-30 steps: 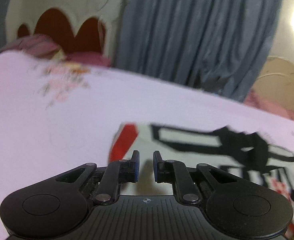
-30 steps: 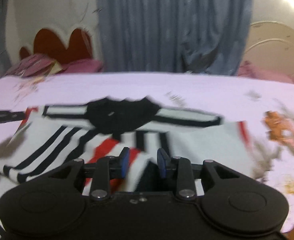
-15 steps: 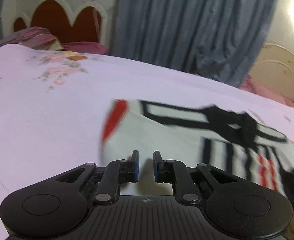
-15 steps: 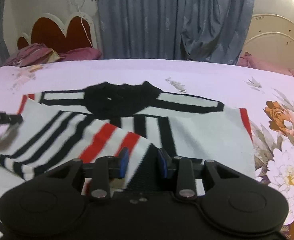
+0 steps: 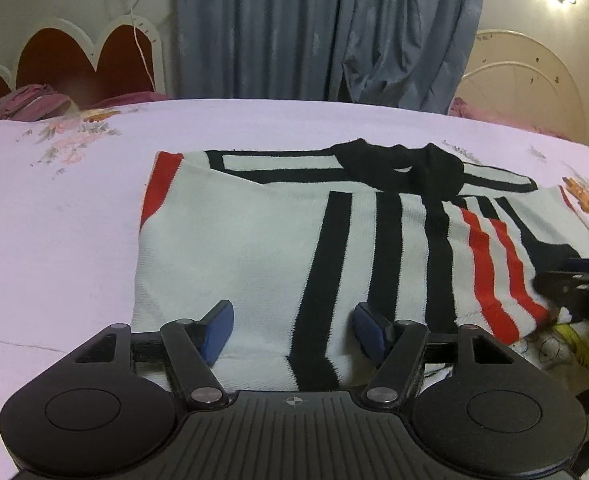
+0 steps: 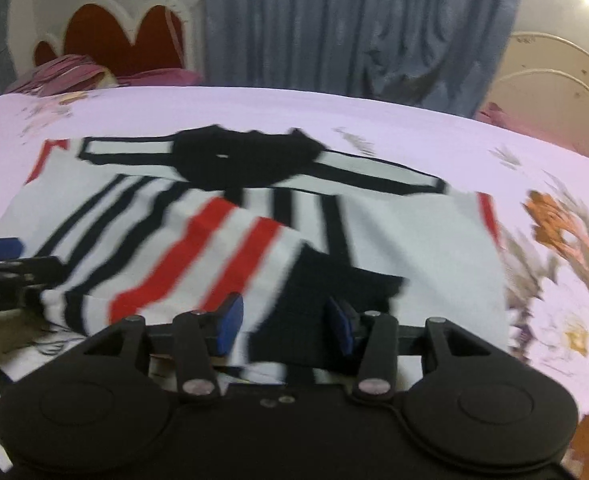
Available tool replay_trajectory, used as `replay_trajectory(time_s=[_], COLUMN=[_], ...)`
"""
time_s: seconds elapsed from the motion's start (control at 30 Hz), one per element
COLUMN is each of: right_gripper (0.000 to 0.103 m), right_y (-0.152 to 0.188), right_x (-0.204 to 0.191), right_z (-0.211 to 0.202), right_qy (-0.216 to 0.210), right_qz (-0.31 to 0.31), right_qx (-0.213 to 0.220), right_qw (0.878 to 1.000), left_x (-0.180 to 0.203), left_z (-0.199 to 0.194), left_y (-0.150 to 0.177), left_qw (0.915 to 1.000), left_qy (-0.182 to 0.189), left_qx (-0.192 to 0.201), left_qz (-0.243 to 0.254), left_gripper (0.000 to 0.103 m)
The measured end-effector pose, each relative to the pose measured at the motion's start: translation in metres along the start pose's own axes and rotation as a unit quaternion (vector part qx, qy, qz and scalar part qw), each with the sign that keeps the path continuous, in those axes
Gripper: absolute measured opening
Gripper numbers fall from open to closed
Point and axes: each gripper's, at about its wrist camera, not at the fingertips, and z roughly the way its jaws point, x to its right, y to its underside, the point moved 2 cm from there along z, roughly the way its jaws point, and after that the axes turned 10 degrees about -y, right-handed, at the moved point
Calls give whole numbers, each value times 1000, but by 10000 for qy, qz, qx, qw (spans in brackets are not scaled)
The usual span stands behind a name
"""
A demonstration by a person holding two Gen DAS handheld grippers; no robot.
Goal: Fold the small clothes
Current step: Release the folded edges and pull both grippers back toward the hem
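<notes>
The left claw [image 5: 292,330] stands spread wide over the near hem of the striped sweater [image 5: 254,248]; the sweater lies on the bed [image 5: 54,220]; the right claw [image 5: 574,292] reaches in from the right edge.

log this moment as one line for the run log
left gripper: open | right gripper: open | striped sweater: bottom folded up toward collar, on bedsheet | both grippers at near folded edge

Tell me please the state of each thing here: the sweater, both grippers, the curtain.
Sweater: lying on the bed, bottom part folded up over the body.
Left gripper: open, sweater hem between its fingers.
Right gripper: open, over the folded hem.
Curtain: drawn shut.
</notes>
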Motion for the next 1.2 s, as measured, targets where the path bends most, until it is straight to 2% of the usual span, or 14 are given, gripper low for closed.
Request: replay_trajectory(time_s=[0.17, 0.3, 0.43, 0.6, 0.7, 0.77, 0.9, 1.03, 1.2], right_gripper=[44, 42, 29, 27, 27, 27, 28, 28, 33], right_y=[2, 5, 9, 26, 43, 56, 76, 88, 91], right_x=[8, -10, -24, -41, -43, -40, -18, 11, 13], right_z=[-10, -30, -37, -45, -48, -49, -66, -81, -95], right_qy=[55, -295, -760, -1110, -1120, -1024, -762, -626, -862], right_qz=[151, 2, 45, 9, -144, -263, -473, -319, -184], right_qx=[-15, 169, 136, 0, -197, -315, -273, -258, -194], right_qw=[9999, 9994, 9970, 9938, 9934, 9939, 9956, 9972, 9959], left_x=[-3, 3, 18, 36, 38, 35, 19, 2, 2], left_z=[-12, -33, -53, -65, -63, -65, -77, -88, -100], left_y=[2, 5, 9, 31, 49, 61, 77, 89, 91], left_qw=[9999, 9999, 9994, 9986, 9984, 9987, 9989, 9993, 9992], left_qy=[-121, 31, 309, 493, 423, 324, 157, -46, -249], left_qx=[16, 136, 155, -44, -250, -182, -154, -195, -301], left_qz=[-54, -72, -3, 158, 273, 363, 419, 321, 95], left_gripper=[66, 66, 66, 66, 66, 66, 66, 66, 66])
